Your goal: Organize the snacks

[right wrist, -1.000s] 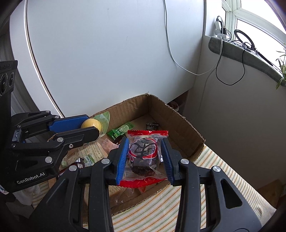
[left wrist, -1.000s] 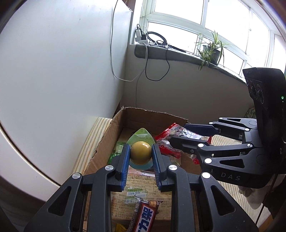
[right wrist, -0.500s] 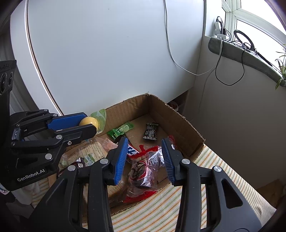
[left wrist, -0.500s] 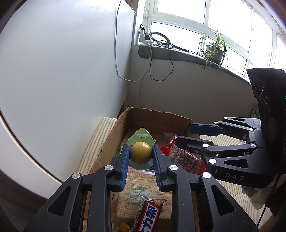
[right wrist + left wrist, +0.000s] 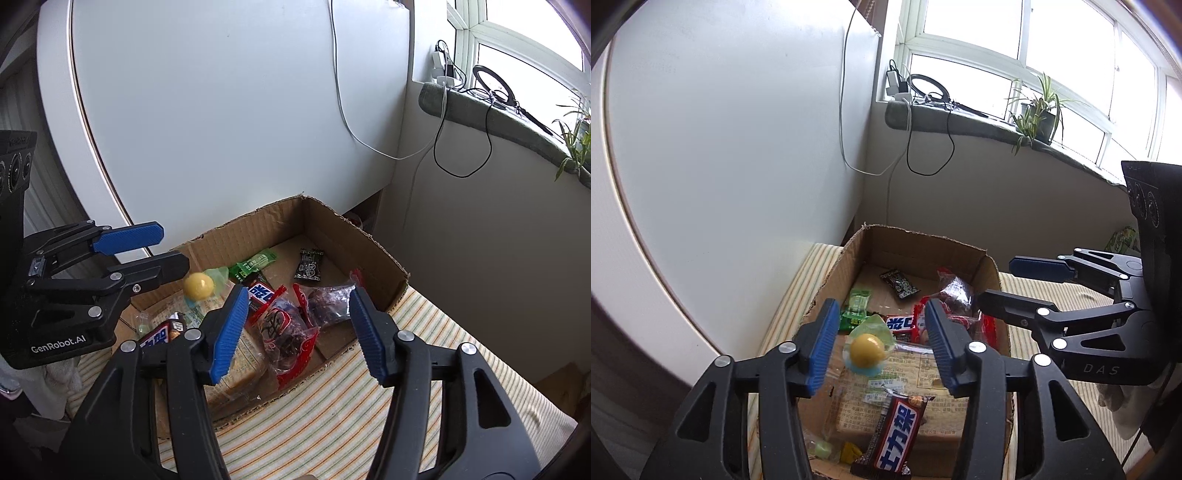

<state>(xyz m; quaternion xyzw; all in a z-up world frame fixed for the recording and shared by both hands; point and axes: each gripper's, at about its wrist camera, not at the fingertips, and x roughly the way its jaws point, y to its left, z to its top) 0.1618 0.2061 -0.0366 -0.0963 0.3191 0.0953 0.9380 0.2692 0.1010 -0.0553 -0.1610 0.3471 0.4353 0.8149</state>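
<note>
An open cardboard box (image 5: 923, 236) (image 5: 354, 225) holds several snacks. My left gripper (image 5: 881, 345) (image 5: 171, 249) hangs over the box's near left part, jaws opening. A yellow ball snack in a green wrapper (image 5: 865, 349) (image 5: 198, 286) is between and below its pads, touched by neither. My right gripper (image 5: 299, 334) (image 5: 997, 282) is over the box's near right side, jaws opening wide. A red packet with a dark cake (image 5: 284, 332) (image 5: 955, 291) lies in the box below its pads, free of them.
The box also holds a chocolate bar (image 5: 897, 435), a large biscuit pack (image 5: 923, 373), a green packet (image 5: 255, 264) and a small black packet (image 5: 309, 264). It stands on a striped cloth (image 5: 369, 406). A white panel (image 5: 221, 110) rises behind it; a windowsill with cables (image 5: 942, 110) is further back.
Both grippers have opened. The yellow ball snack left the left pads and dropped lower. The red packet fell from the right pads into the box.
</note>
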